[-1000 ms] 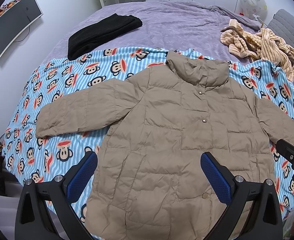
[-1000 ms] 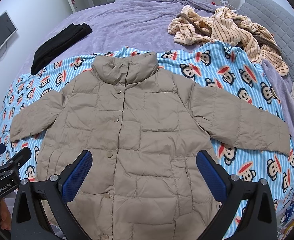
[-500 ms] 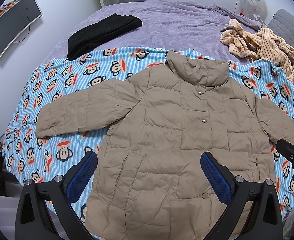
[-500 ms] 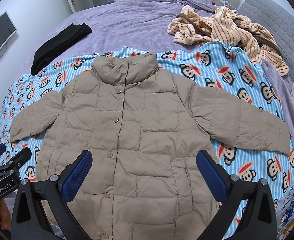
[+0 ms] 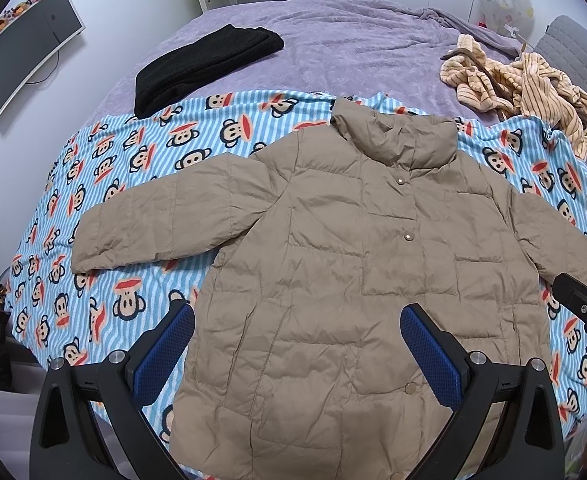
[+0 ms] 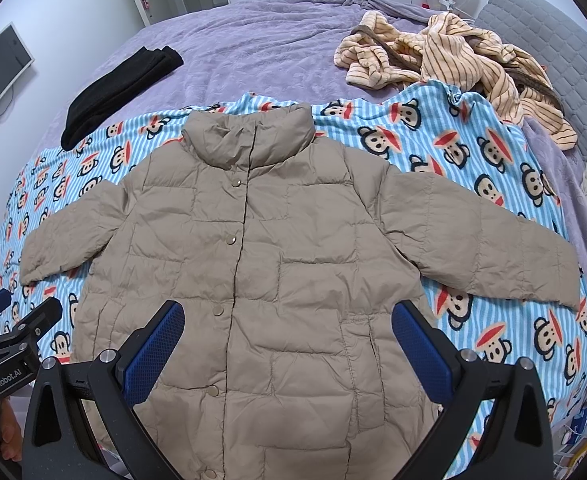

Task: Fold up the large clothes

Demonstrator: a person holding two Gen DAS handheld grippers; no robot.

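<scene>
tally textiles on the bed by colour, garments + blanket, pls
Tan: 1, puffer jacket, spread flat
Black: 1, folded garment
Orange-striped: 1, crumpled pile; cannot tell if more than one piece
Blue-striped monkey print: 1, blanket under the jacket
Total: 4

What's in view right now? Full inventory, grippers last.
jacket: 1, tan, flat face-up on the blanket, sleeves spread
blanket: 1, blue-striped with monkey faces, under the jacket
bedspread: 1, purple, covering the bed
black garment: 1, folded, far left of the bed
striped garment: 1, cream and brown, crumpled at far right
monitor: 1, dark, on the left wall
headboard: 1, grey quilted, right edge
left gripper: 1, black with blue pads, open above the jacket hem
right gripper: 1, black with blue pads, open above the jacket hem
</scene>
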